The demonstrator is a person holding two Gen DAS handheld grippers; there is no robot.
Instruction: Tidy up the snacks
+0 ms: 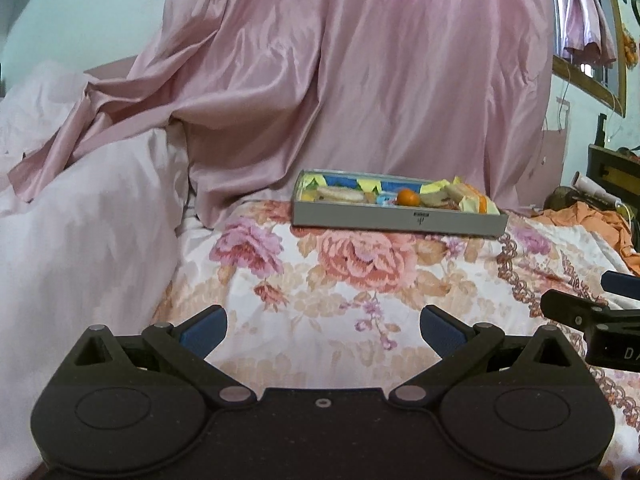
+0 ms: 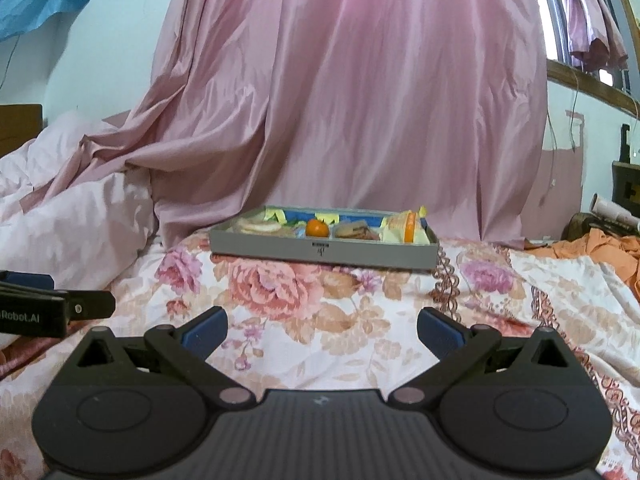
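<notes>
Grey tray [image 2: 320, 250] sits on the floral bedspread [image 2: 304, 320] at 12 o'clock from both tools, well apart from them, already holding an orange fruit [image 2: 317, 228], biscuits [image 2: 356, 232] and yellow packets [image 2: 404, 230]. Left tool [image 1: 323, 330] and right tool [image 2: 322, 330] are both released, jaws spread and empty. Judgement: no loose snacks are visible on the bed, so sorting appears either largely complete or not yet begun; which cannot be told

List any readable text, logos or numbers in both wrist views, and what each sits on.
"Robot.AI": white lettering on the left gripper body, right wrist view; its start is cut off at the frame edge.
"DA": partial white letters on the right gripper body, left wrist view; the rest is cut off.
Small dark mark on the grey tray front wall: too small to read.
</notes>
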